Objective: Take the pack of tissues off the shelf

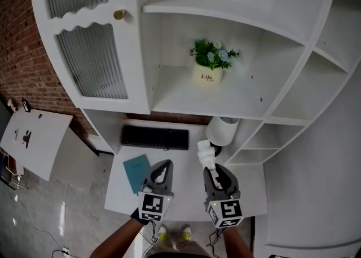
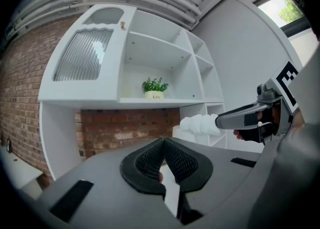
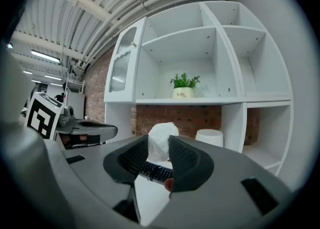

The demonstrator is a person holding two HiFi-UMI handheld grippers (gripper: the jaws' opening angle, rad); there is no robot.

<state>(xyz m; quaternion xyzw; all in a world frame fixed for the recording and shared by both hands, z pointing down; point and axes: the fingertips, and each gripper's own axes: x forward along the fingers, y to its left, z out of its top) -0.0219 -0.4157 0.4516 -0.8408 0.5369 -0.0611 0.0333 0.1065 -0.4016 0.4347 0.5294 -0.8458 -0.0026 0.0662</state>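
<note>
The white pack of tissues (image 1: 206, 154) is off the shelf (image 1: 225, 106) and hangs over the white desk (image 1: 183, 164), pinched in my right gripper (image 1: 213, 168). In the right gripper view the pack (image 3: 161, 138) bulges out between the two pads, with the right gripper (image 3: 156, 145) shut on it. From the left gripper view the pack (image 2: 199, 124) sticks out of the right gripper's tip (image 2: 220, 121). My left gripper (image 1: 163, 165) hovers beside it to the left; its pads meet at the tips (image 2: 163, 144) with nothing between them.
A potted plant (image 1: 210, 64) stands on the middle shelf. On the desk lie a black keyboard (image 1: 155, 137) and a blue booklet (image 1: 136, 172), with a white round container (image 1: 223, 130) at the back right. A ribbed-glass cabinet door (image 1: 93, 59) is at the left.
</note>
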